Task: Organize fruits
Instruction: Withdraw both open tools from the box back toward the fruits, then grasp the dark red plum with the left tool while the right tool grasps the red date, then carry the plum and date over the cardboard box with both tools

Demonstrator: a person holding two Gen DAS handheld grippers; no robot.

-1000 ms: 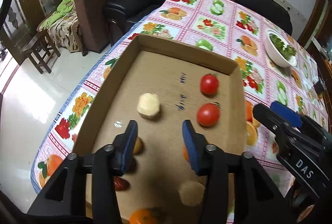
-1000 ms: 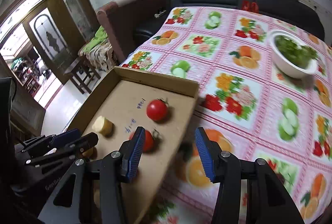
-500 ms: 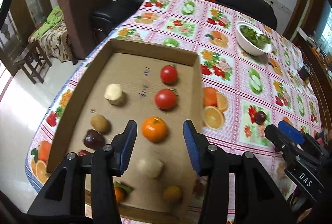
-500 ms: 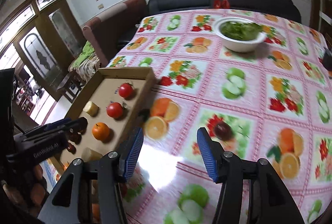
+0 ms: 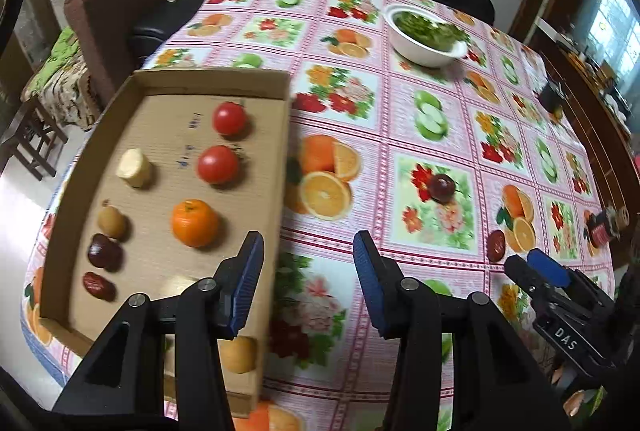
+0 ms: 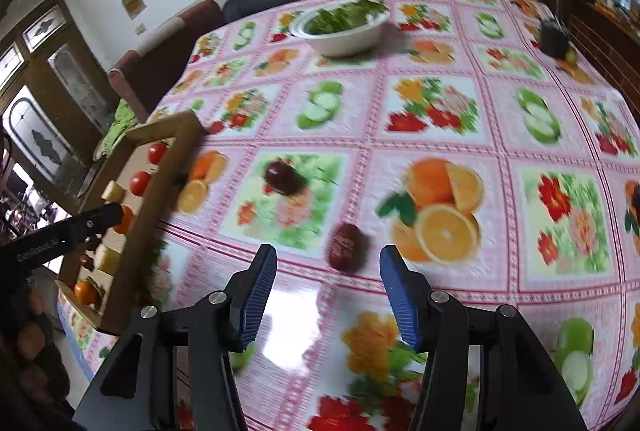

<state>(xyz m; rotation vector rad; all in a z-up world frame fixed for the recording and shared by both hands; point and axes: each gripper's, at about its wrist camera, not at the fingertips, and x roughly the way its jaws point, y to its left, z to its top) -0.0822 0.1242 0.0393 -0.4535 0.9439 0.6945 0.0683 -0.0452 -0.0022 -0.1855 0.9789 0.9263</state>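
A shallow cardboard tray (image 5: 285, 135) lies at the table's left and holds two tomatoes (image 5: 229, 118), an orange (image 5: 195, 223), a pale chunk (image 5: 134, 162), a brown fruit and dark red dates. My left gripper (image 5: 308, 285) is open and empty over the tray's right wall. A dark plum (image 5: 441, 186) and a red date (image 5: 496, 246) lie loose on the cloth. My right gripper (image 6: 328, 291) is open and empty, just short of the red date (image 6: 345, 245); the plum (image 6: 281, 175) lies farther left. The tray (image 6: 160, 183) shows at the left there.
A white bowl of greens (image 5: 426, 36) stands at the far side, also in the right wrist view (image 6: 340, 28). A dark cup (image 6: 554, 36) stands at the far right. A small red jar (image 5: 604, 226) sits near the right edge. Sofas stand beyond the table.
Both grippers have swung right, away from the tray and over the fruit-print cloth. The loose date and plum have come into view near the right gripper. Both stay open.
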